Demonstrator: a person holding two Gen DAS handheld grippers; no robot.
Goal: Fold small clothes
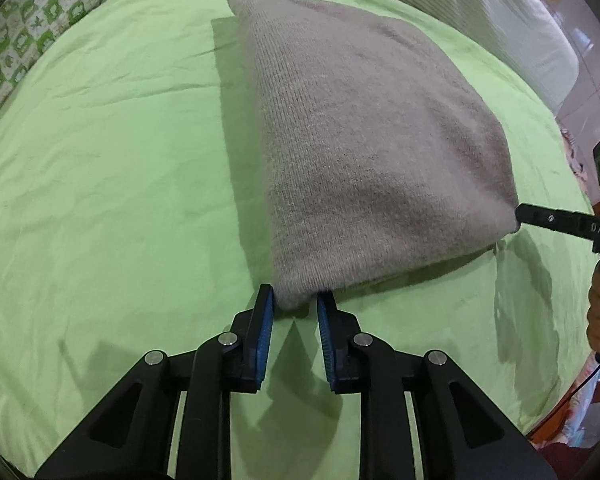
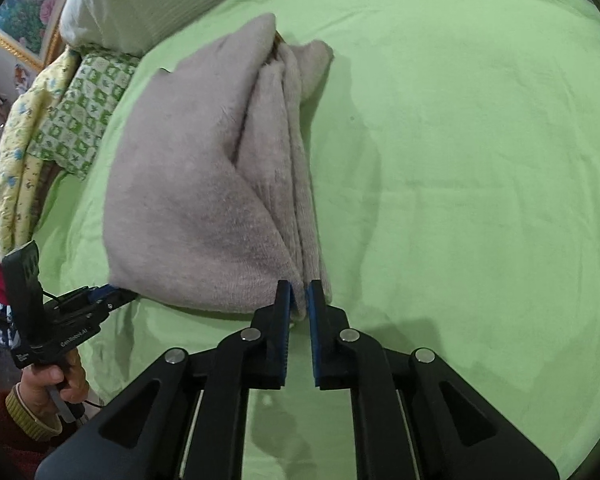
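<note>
Garment (image 1: 364, 152), grey knit, already doubled into several layers, lifted off green bed sheet (image 1: 100, 160). Left gripper (image 1: 294, 300) and right gripper (image 2: 298, 294) fingers each pinching a near corner. Probably mid-fold; laying down and flattening left.

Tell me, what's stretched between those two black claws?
A grey knitted garment: the left gripper and right gripper each pinch a corner, seen in both views.

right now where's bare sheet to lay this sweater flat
Bare green sheet lies wide beside the grey sweater, past the right gripper. More lies beyond the left gripper. The patterned quilt edge is crowded.
</note>
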